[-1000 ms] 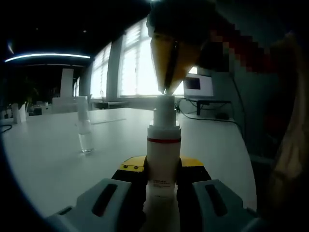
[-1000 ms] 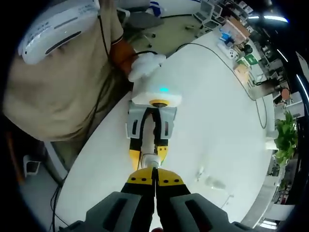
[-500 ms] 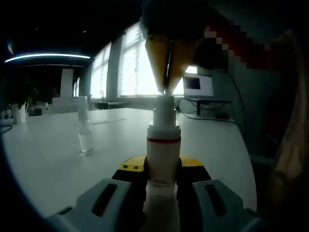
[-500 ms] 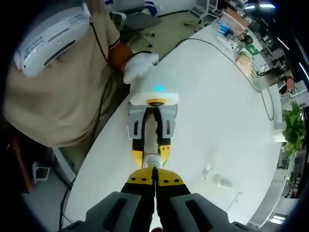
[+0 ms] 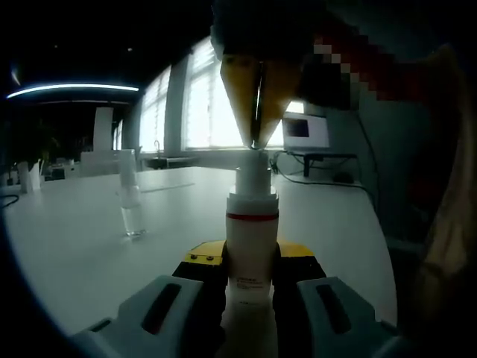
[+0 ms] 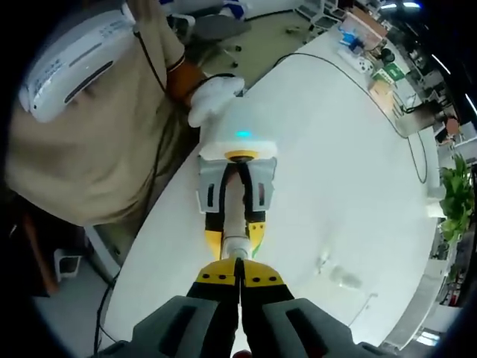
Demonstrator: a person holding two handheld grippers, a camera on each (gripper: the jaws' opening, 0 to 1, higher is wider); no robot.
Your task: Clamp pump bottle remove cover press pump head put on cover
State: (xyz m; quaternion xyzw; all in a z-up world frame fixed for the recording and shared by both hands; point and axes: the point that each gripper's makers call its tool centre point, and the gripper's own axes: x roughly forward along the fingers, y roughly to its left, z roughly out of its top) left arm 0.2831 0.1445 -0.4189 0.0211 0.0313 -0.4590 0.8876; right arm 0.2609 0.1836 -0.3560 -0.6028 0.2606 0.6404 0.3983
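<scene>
My left gripper (image 5: 250, 298) clamps the pump bottle (image 5: 251, 246) upright on the white counter (image 5: 89, 239). My right gripper (image 5: 256, 142), fingers pressed together, rests on its pump head (image 5: 252, 173). The clear cover (image 5: 130, 195) stands far left.

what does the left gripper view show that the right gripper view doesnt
Left gripper view: the bottle's red band, small print on its side, bright windows and a monitor behind.

Right gripper view: a person's beige top, a gloved hand behind the left gripper, a plant past the table edge.

Both: the pump bottle clamped by the left gripper, the shut right gripper at the pump head, the clear cover on the white table.
</scene>
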